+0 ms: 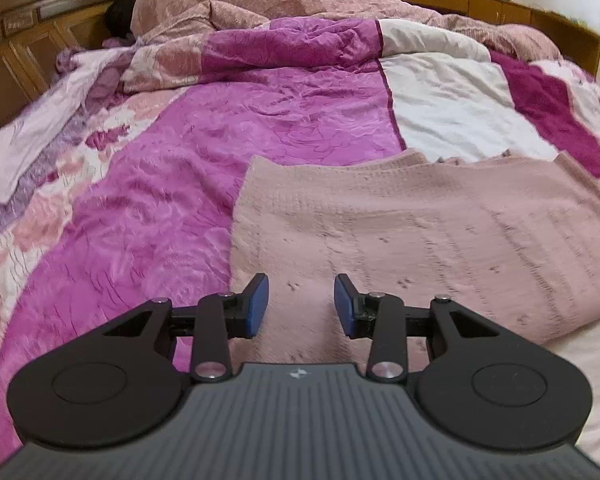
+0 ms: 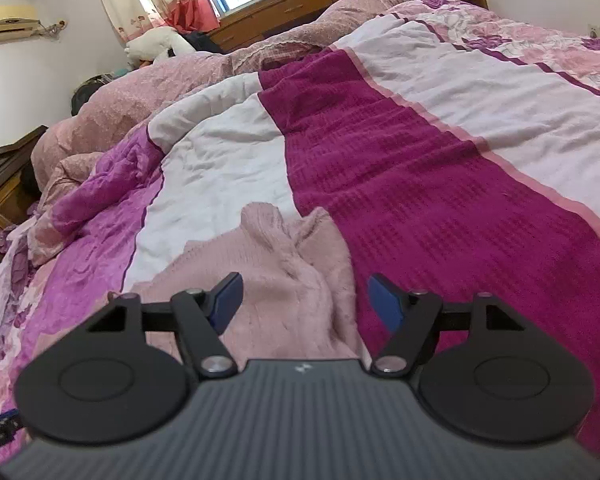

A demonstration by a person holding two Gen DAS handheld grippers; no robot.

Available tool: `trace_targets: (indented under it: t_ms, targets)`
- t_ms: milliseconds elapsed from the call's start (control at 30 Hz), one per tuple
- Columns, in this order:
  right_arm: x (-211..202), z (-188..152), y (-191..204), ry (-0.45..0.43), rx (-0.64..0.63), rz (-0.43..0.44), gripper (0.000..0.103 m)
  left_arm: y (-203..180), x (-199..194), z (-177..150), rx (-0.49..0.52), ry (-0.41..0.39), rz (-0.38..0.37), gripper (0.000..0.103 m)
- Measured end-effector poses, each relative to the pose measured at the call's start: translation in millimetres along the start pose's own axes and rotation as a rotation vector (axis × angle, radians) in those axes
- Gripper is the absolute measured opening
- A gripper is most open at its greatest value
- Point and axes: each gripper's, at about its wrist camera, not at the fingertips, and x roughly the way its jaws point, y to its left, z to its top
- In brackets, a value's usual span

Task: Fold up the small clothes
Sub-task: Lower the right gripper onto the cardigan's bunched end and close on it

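A pale pink knitted garment (image 1: pixel 420 236) lies spread flat on the bed quilt. My left gripper (image 1: pixel 301 306) is open and empty, just above the garment's near edge. In the right wrist view the same pink garment (image 2: pixel 284 276) shows with a bunched, raised fold near its far end. My right gripper (image 2: pixel 305 302) is open and empty, its blue-padded fingers (image 2: pixel 386 306) spread over that bunched part of the knit.
The bed is covered by a patchwork quilt (image 1: pixel 228 128) in magenta, white and floral pink. A heaped pink duvet (image 1: pixel 284 0) lies at the far side. A wooden headboard (image 1: pixel 32 28) stands at the left. A light lilac cloth (image 1: pixel 32 148) lies at the left edge.
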Motion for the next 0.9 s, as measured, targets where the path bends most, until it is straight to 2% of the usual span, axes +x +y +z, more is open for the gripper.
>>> trace_targets:
  t_ms: [200, 333, 600, 900]
  targets:
    - [6, -19, -12, 0.080, 0.052, 0.004, 0.072, -4, -9, -4, -0.073, 0.056, -0.037, 0.044]
    - [11, -32, -18, 0.127, 0.095, 0.035, 0.072, -6, -9, -7, -0.076, 0.093, -0.014, 0.045]
    - [12, -43, -12, 0.134, 0.040, 0.059, 0.072, -4, -4, -10, -0.098, 0.129, 0.000, 0.048]
    - [12, -44, -21, 0.121, 0.199, 0.137, 0.072, -4, 1, -8, -0.101, 0.141, 0.006, 0.052]
